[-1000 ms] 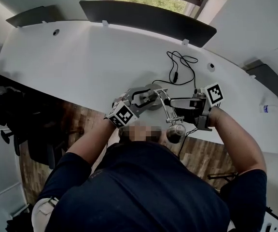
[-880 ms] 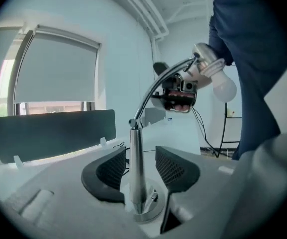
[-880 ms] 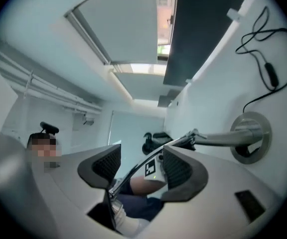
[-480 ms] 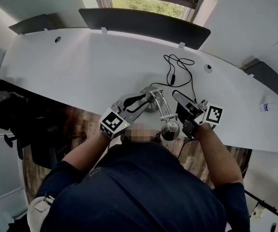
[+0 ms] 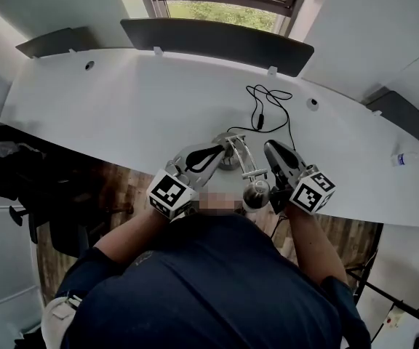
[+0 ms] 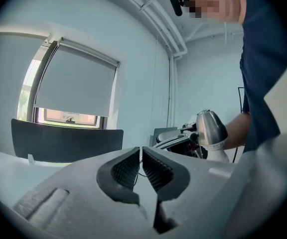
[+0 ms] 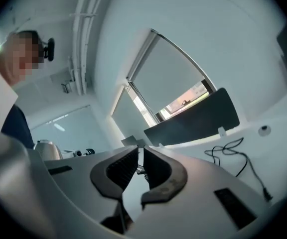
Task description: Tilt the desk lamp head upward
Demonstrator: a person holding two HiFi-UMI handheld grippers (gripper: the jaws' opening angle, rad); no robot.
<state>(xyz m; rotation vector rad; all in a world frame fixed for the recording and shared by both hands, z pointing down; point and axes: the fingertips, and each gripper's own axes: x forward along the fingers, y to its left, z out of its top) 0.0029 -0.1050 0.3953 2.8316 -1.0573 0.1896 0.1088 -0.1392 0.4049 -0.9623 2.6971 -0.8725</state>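
Both tools are off the desk lamp (image 5: pixel 244 162), which stands at the near edge of the white desk (image 5: pixel 122 100), its metal head (image 5: pixel 257 193) on the side nearest the person. The left gripper (image 5: pixel 222 150), just left of the lamp, and the right gripper (image 5: pixel 270 147), just right of it, have just been closing their jaws, which sit almost together with nothing between them. Judging by that, the upward tilt seems done and only drawing back remains.

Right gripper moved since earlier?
Yes. Right gripper pivoted, its marker cube swinging toward the white desk's near edge; jaws have just been closing, nothing between them.
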